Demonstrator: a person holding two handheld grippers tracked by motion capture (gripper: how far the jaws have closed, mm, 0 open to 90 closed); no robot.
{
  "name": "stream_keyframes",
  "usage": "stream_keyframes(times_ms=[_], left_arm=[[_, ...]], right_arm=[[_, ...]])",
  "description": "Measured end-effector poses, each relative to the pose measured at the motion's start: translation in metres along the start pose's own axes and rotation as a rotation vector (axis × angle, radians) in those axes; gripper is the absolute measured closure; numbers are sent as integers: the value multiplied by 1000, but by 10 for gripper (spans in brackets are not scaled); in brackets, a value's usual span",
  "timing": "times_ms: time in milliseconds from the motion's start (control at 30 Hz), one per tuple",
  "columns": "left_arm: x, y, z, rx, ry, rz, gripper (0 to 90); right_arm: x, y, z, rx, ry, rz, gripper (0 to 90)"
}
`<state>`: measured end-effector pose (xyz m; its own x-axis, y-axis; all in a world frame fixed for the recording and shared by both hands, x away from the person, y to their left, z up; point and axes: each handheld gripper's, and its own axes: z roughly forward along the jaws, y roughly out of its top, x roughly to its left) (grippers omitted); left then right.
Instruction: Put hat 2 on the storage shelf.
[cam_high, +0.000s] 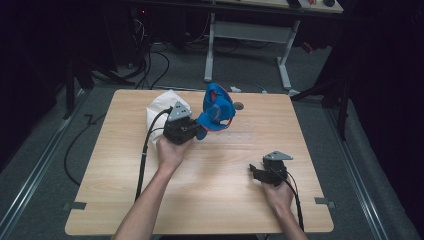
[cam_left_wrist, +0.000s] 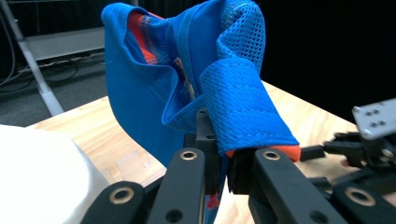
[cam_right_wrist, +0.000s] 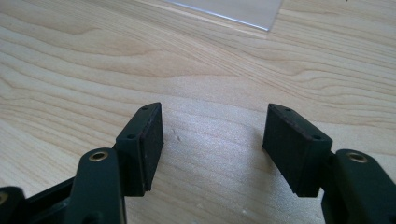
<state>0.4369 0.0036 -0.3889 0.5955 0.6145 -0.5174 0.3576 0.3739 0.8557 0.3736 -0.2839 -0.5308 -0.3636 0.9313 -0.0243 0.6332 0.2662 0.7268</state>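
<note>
The blue fabric piece is clamped in the left tongs, held up around 11 o'clock from the right tongs, which are spread apart, empty.

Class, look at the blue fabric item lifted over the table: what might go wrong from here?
1. The left hand-held gripper pinches only one strap edge of the blue fabric item, so it may slip free.
2. The dangling fabric hangs near the white cloth and might drag it.
3. The right hand-held gripper is open above the table, giving no support.
</note>
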Motion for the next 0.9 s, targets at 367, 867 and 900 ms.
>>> stream_keyframes(times_ms=[367,867,900], left_arm=[[17,-13,29,-17,40,-34,858],[31,-29,36,-61,49,-12,857],[32,-31,36,-62,48,-10,857]], right_arm=[[1,0,0,0,-3,-3,379],[4,-1,-1,-5,3,-29,379],[4,-1,-1,-5,3,-31,379]])
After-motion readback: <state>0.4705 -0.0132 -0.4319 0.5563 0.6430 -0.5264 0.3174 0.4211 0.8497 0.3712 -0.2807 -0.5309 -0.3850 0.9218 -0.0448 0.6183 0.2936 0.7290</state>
